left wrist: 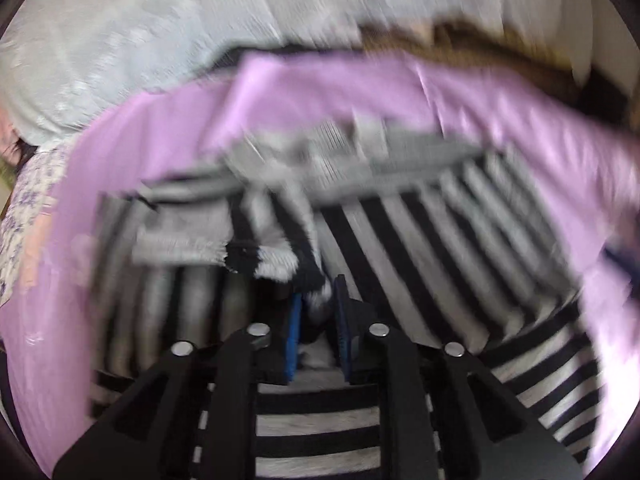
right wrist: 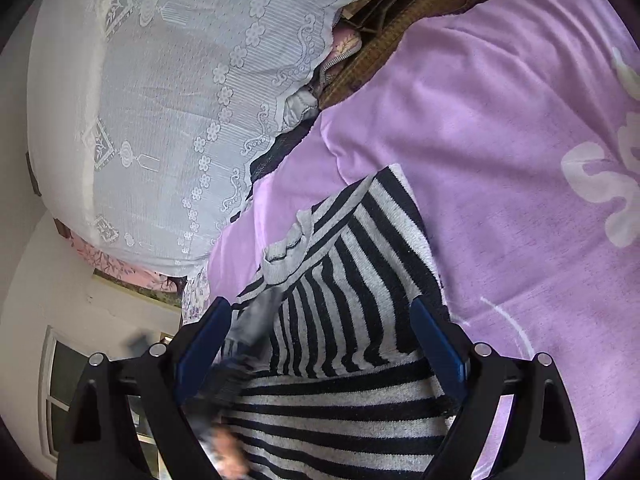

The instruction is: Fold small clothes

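Nearest, at six o'clock in the left wrist view, the left gripper (left wrist: 318,316) has its jaws narrowly parted with a fold of the black-and-white striped sweater (left wrist: 420,232) between them; blur hides whether the pads press. In the right wrist view the right gripper (right wrist: 320,344) stands wide open, holding nothing, above the sweater. The sweater lies partly doubled on the purple bedsheet (right wrist: 500,140), so folding seems only underway. At eleven o'clock lies a white lace cover (right wrist: 160,120).
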